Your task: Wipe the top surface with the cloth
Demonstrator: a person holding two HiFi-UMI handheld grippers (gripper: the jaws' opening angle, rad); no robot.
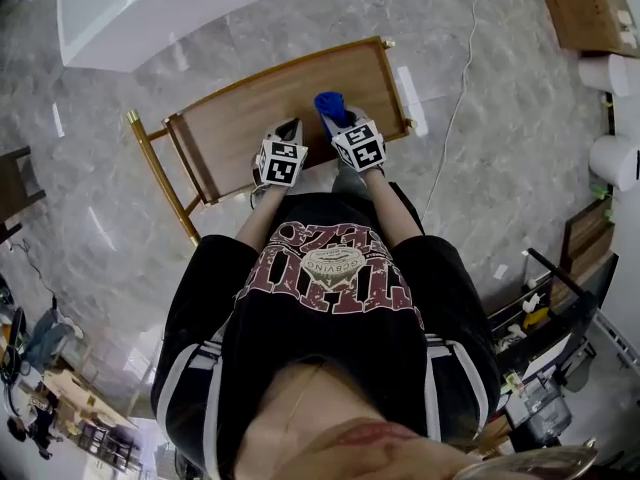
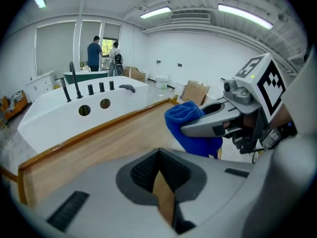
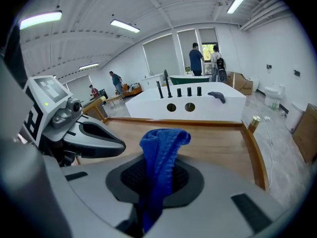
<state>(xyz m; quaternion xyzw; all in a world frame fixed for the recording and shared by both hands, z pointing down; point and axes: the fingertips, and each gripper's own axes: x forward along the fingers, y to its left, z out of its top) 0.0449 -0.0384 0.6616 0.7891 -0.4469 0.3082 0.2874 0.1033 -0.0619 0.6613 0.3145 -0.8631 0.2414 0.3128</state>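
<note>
Right gripper view: we log the right claw (image 3: 158,175) clamped on the blue cloth (image 3: 162,145), whose lower end is hidden inside it; the left claw (image 2: 159,170) is closed and empty over the table (image 2: 114,138).

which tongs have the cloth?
The right tongs, shut on the blue cloth; the left tongs hold nothing.
</note>
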